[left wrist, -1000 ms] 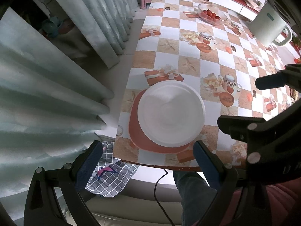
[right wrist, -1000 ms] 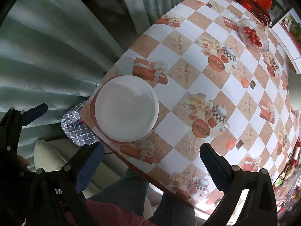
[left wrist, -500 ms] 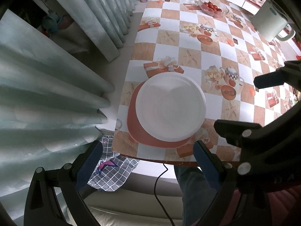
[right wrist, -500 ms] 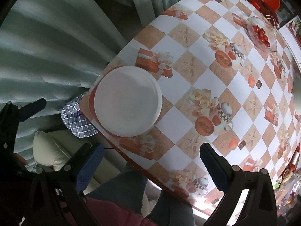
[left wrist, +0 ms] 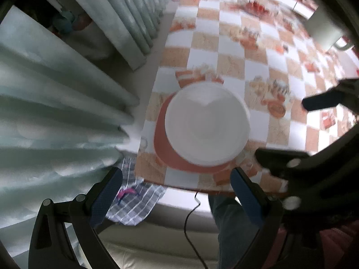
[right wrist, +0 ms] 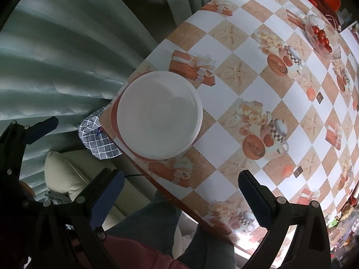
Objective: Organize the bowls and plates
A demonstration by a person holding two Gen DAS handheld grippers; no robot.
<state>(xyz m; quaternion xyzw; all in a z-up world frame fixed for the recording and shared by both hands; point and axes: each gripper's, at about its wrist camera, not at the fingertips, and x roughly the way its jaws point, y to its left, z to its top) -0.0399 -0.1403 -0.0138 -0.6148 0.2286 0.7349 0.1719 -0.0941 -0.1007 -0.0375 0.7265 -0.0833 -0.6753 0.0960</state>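
Near the table's front corner, by the pale curtains (right wrist: 67, 51), a white bowl (right wrist: 159, 114) sits nested on a terracotta plate (right wrist: 114, 123), the pair resting on the checkered tablecloth (right wrist: 246, 85) close to the edge. Both grippers are held high above this stack and well apart from it: the left gripper (left wrist: 176, 186) has its blue-padded fingers spread wide with nothing between them, and the right gripper (right wrist: 180, 189) is likewise released and empty. No other plates or bowls waiting to be sorted show in either view; the only other dish is a glass bowl of cherry tomatoes (right wrist: 322, 37) far across the table, and a white kettle (left wrist: 325, 30) stands at the far side. Judging from this layout, the stacking looks essentially done, with bowl on plate and nothing left in hand. What may remain is only moving the stack somewhere, though the left view is blurred and the pictures cannot confirm that.
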